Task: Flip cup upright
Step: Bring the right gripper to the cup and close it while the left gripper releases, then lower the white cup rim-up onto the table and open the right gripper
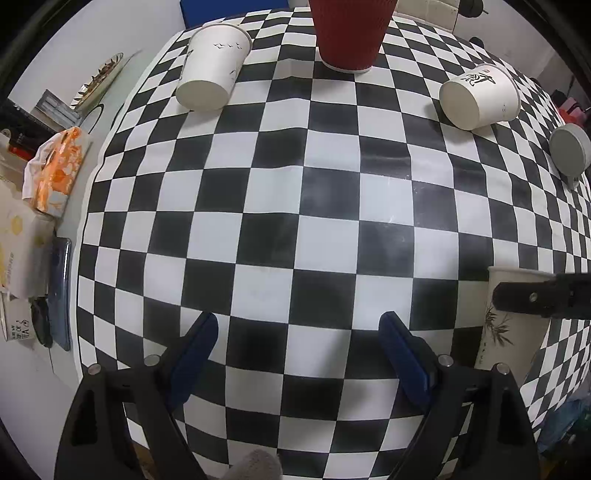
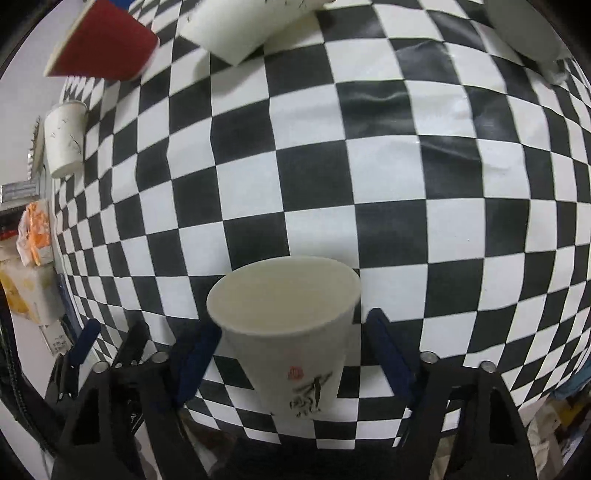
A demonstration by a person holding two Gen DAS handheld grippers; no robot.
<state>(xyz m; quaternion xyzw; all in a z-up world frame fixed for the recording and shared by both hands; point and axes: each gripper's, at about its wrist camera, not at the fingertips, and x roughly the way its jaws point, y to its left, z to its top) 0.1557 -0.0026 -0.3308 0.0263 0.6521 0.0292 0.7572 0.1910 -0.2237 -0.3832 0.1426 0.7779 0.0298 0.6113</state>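
Observation:
In the right wrist view a white paper cup [image 2: 291, 332] with black calligraphy stands upright on the checkered cloth, between the blue fingers of my right gripper [image 2: 295, 343]. The jaws are spread wider than the cup and do not touch it. The same cup shows in the left wrist view [image 1: 506, 325] at the right edge, with a right gripper finger [image 1: 532, 295] across it. My left gripper [image 1: 299, 350] is open and empty over the cloth. Two white cups [image 1: 212, 66] [image 1: 480, 96] lie on their sides at the far end.
A red ribbed cup [image 1: 351, 33] stands at the far middle of the cloth. A grey round object [image 1: 570, 149] lies at the right edge. Orange packets [image 1: 55, 170], boxes and a phone [image 1: 61, 291] lie left of the checkered cloth [image 1: 295, 206].

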